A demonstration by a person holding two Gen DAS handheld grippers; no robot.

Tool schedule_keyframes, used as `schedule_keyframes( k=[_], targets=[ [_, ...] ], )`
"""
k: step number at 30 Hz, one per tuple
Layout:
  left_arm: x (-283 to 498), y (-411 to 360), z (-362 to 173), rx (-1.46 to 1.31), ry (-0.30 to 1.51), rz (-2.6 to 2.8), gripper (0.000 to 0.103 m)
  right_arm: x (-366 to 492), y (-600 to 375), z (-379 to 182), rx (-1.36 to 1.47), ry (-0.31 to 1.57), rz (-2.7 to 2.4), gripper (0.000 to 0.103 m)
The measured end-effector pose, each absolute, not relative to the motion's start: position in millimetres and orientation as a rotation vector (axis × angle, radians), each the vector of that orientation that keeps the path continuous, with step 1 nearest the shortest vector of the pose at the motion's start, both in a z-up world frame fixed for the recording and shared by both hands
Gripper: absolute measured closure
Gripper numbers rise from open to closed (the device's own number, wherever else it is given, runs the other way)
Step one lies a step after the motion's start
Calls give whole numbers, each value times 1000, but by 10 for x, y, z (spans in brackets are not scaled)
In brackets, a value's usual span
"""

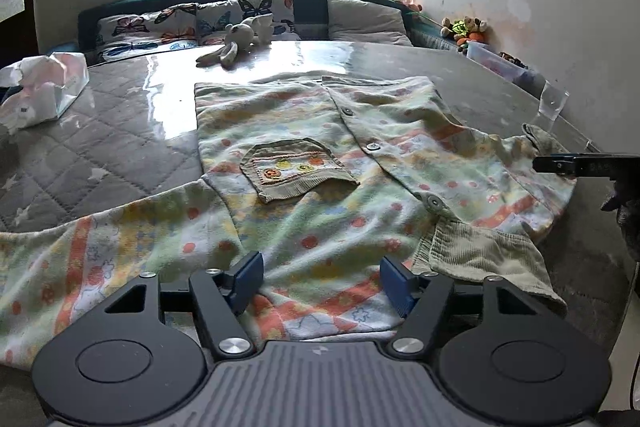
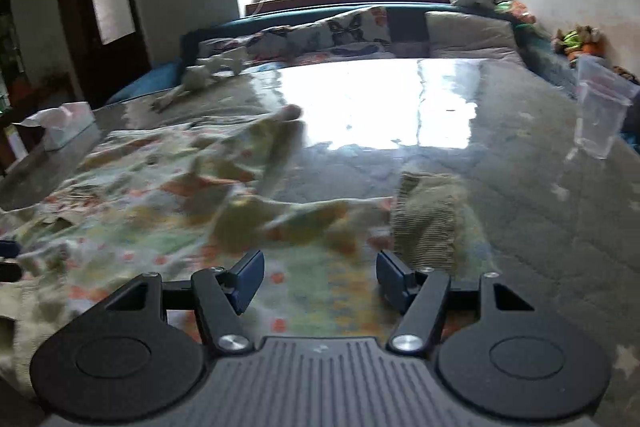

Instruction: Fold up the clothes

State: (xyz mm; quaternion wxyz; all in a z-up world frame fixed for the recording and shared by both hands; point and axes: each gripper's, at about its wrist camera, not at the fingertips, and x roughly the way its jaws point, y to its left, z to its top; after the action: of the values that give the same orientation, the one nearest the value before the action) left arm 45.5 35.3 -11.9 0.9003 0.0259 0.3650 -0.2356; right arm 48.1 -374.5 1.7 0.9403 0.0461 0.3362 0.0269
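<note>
A small patterned shirt (image 1: 304,163) with buttons, a corduroy pocket (image 1: 296,169) and a corduroy collar (image 1: 492,259) lies spread face up on the table. One sleeve trails to the left (image 1: 80,255). My left gripper (image 1: 322,283) hovers open over the shirt's near edge, nothing between its blue pads. In the right wrist view the same shirt (image 2: 168,203) is blurred, with a corduroy cuff (image 2: 428,219) just ahead of my right gripper (image 2: 320,279), which is open and empty. The right gripper's tip (image 1: 560,163) shows at the right edge of the left wrist view.
The table (image 1: 120,131) has a glossy cover over grey quilted cloth. A tissue box (image 1: 44,91) sits at the left, a stuffed rabbit (image 1: 236,43) at the back, a clear plastic cup (image 1: 554,103) at the right. Butterfly cushions (image 1: 192,23) and soft toys line the bench behind.
</note>
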Motion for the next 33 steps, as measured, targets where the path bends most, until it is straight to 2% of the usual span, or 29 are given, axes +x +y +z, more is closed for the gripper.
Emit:
schedule_keyframes(
  k=[7,10,14,21,24,28,33],
  targets=[
    [463,362,-80,65,764,-470,35,276,-4151,57,26,666,-246,38],
    [447,349,-65,68,766,-455,35,228,-4143,93,25,652,-211,38],
    [430,335,-44,70,768,-436,35,209,-4001,127,12,633,-117,26],
    [470,302,-34,32,772,-427,34,407,-3801,-80,-61,674,-64,23],
    [482,318,-28,20,773,-434,32,378,-3887,-79,-100,655,-150,17],
    [458,399,30,9,750,-411,22,266,-4199,21,-67,620,-311,17],
    [449,519,145,-10,714,-374,20,173,-4394,114,-39,584,-391,17]
  ],
)
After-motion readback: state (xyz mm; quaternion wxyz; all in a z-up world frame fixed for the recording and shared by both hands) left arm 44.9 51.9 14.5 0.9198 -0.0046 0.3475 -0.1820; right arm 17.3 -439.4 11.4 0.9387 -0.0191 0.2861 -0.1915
